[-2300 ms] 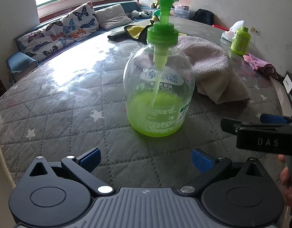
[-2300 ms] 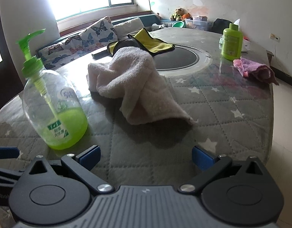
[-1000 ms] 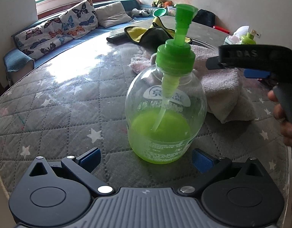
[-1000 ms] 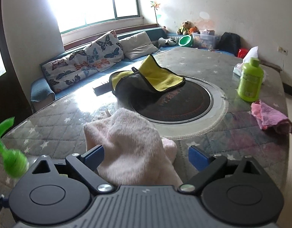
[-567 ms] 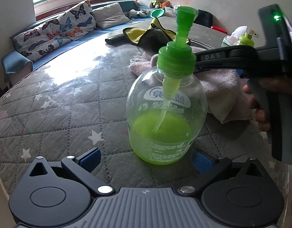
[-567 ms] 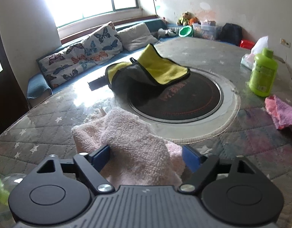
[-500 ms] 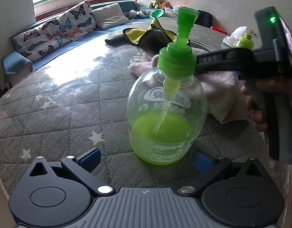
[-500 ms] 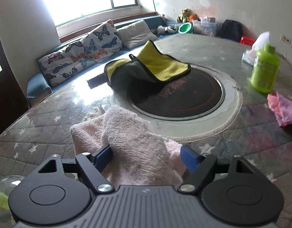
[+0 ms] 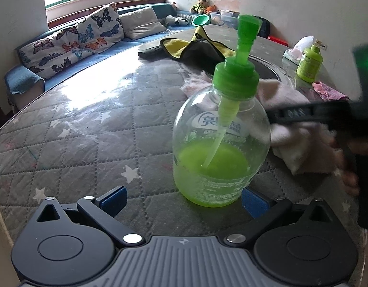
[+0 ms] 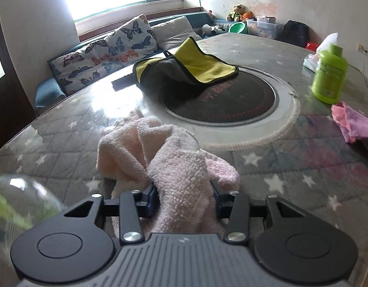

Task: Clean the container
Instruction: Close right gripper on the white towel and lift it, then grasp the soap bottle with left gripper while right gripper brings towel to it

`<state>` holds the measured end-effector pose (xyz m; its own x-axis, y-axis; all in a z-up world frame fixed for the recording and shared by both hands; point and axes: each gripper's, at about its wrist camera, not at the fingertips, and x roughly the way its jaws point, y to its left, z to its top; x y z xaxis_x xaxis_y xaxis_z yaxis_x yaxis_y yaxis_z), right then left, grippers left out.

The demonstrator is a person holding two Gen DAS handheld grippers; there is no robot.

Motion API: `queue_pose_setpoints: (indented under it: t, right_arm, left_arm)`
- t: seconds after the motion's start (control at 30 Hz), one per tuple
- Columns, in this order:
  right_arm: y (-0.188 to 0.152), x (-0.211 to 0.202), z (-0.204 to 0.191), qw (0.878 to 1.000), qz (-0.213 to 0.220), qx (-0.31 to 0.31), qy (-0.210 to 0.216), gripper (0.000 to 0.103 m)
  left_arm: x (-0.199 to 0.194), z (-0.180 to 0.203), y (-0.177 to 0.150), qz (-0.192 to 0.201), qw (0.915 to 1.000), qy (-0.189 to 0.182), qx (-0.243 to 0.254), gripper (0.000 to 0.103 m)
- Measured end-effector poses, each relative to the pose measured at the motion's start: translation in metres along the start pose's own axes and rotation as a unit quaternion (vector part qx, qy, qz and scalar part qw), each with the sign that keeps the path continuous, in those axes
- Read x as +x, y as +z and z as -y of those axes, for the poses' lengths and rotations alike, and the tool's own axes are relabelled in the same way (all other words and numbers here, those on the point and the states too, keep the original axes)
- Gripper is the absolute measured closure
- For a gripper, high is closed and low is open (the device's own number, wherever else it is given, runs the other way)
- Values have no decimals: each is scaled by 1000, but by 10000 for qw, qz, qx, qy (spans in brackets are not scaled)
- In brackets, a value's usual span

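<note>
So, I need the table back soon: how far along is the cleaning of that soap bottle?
Early. Done: nothing wiped yet; the soap pump bottle stands on the table between the open fingers of the left hand-held gripper, not gripped. In hand: the right hand-held gripper is closing its jaws on a fold of the pink towel. Left: bring the towel over, steady the bottle and wipe it.

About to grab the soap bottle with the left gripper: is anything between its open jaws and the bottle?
Nothing visible. The pump bottle stands upright just ahead of the left gripper, bare tabletop between them. The pink towel lies behind the bottle.
</note>
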<state>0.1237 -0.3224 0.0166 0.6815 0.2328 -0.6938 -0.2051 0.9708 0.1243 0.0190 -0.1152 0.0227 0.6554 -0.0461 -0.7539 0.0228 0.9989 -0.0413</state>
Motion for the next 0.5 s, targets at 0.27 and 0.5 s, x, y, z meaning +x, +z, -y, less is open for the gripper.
queue_pose_setpoints:
  t: [0.27, 0.5]
  right_arm:
    - [-36, -40, 4, 9999, -38, 7, 143, 61]
    - [-37, -43, 6, 9993, 52, 235, 291, 59]
  left_arm:
    - [-22, -14, -2, 239, 9995, -191, 25, 0]
    - [-36, -20, 5, 475, 9985, -265, 3, 0]
